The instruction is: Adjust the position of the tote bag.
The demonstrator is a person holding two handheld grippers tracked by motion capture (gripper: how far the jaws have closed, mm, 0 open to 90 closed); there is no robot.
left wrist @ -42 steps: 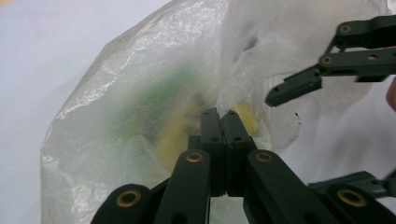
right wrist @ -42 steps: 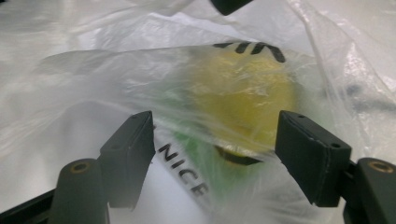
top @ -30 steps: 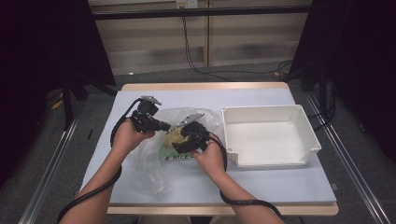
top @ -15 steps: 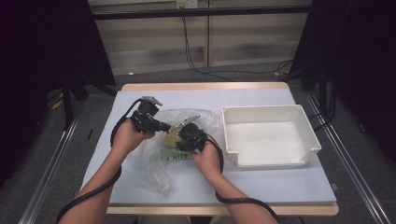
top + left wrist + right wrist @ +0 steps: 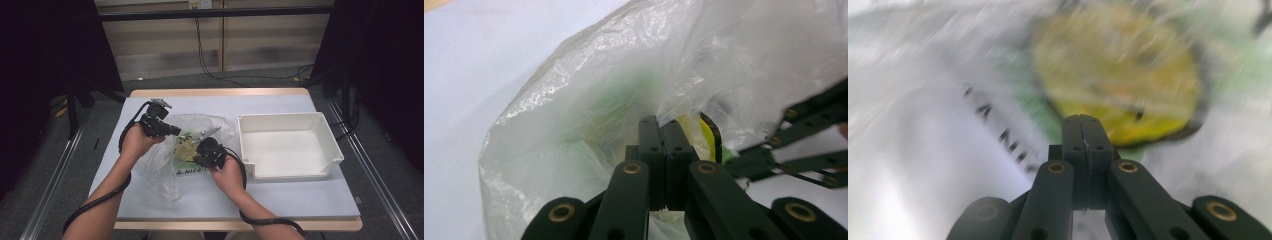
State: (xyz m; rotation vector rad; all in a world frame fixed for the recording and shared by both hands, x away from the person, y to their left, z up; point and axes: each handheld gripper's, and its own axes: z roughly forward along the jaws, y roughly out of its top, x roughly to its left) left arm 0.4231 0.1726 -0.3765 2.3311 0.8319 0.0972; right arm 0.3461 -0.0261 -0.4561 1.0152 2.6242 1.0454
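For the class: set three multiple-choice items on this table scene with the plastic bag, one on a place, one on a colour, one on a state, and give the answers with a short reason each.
1. Where does the white tray stand?
A. right of the plastic bag
B. left of the bag
C. on the bag

2. What colour is the round print on the bag?
A. red
B. yellow
C. blue

3. How do the left gripper's jaws stand?
A. wide open
B. half open
C. closed together

Answers:
1 A, the high view shows the tray at the table's right, the bag mid-left.
2 B, the right gripper view shows a yellow disc.
3 C, the left gripper view shows its jaws together at the bag's film.
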